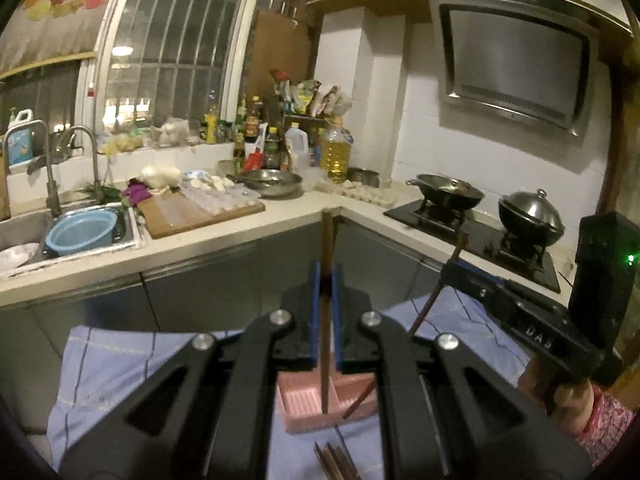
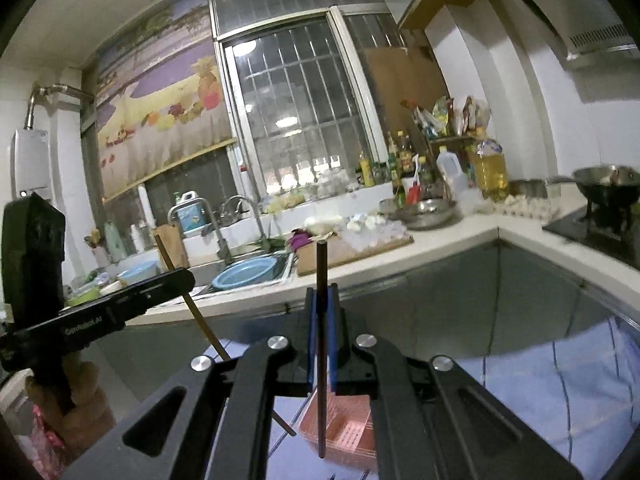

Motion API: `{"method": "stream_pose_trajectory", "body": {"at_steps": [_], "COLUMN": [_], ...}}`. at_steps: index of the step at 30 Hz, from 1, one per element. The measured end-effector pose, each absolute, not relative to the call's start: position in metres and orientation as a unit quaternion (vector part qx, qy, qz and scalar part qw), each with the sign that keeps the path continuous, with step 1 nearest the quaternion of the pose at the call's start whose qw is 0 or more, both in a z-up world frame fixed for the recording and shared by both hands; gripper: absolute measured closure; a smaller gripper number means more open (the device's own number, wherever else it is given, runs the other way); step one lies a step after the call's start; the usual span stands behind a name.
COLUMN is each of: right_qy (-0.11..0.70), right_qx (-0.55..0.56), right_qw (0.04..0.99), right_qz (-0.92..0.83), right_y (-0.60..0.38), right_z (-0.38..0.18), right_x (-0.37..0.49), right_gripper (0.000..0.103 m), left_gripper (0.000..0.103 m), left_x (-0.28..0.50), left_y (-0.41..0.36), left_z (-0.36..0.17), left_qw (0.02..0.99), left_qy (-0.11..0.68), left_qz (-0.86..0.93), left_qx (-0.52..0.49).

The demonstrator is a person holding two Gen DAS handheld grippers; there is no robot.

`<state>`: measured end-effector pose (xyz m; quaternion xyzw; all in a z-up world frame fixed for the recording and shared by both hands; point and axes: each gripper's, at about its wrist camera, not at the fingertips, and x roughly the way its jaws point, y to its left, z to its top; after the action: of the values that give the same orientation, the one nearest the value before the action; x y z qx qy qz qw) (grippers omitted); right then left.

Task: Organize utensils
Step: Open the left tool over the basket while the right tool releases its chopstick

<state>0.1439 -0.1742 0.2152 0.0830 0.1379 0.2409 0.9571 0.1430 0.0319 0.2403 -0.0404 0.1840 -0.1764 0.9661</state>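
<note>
Left wrist view: we look forward along left claw (image 1: pixel 327 300), close above pink basket (image 1: pixel 304 404), facing counter (image 1: pixel 224 240) corner. Right wrist view: beside it, angled toward sink (image 2: pixel 240 268). We share basket, counter, window (image 2: pixel 296 120).

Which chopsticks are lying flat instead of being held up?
The loose chopsticks on the blue cloth, in front of the pink basket. The two others stand clamped in the left gripper and right gripper.
</note>
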Motion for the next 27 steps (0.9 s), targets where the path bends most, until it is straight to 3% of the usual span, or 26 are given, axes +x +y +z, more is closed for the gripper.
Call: {"method": "stream_pose_trajectory", "body": {"at_steps": [6, 14, 18, 20, 22, 24, 27], "right_qy": [0.147, 0.227, 0.260, 0.263, 0.256, 0.248, 0.216], "right_qx": [0.051, 0.076, 0.116, 0.131, 0.144, 0.140, 0.132], "right_qw": [0.962, 0.945, 0.932, 0.929, 0.929, 0.933, 0.944], "right_qz": [0.225, 0.222, 0.224, 0.226, 0.226, 0.221, 0.211], "right_y": [-0.149, -0.144, -0.150, -0.153, -0.158, -0.158, -0.162], "right_z": [0.188, 0.112, 0.100, 0.100, 0.104, 0.108, 0.120], "right_x": [0.185, 0.222, 0.225, 0.223, 0.215, 0.207, 0.188], "right_gripper": [0.098, 0.097, 0.095, 0.092, 0.081, 0.042, 0.037], "left_gripper": [0.098, 0.098, 0.073, 0.069, 0.066, 0.062, 0.062], "left_x": [0.190, 0.228, 0.227, 0.216, 0.203, 0.191, 0.165], "left_y": [0.020, 0.005, 0.005, 0.008, 0.011, 0.015, 0.023], "left_z": [0.205, 0.116, 0.096, 0.098, 0.102, 0.106, 0.112], "left_qw": [0.963, 0.946, 0.941, 0.948, 0.954, 0.960, 0.966], "left_qy": [0.213, 0.295, 0.312, 0.295, 0.279, 0.264, 0.240], "left_qz": [-0.163, -0.136, -0.124, -0.108, -0.096, -0.073, -0.052], "left_qx": [-0.027, -0.023, -0.037, -0.047, -0.054, -0.061, -0.076]}}
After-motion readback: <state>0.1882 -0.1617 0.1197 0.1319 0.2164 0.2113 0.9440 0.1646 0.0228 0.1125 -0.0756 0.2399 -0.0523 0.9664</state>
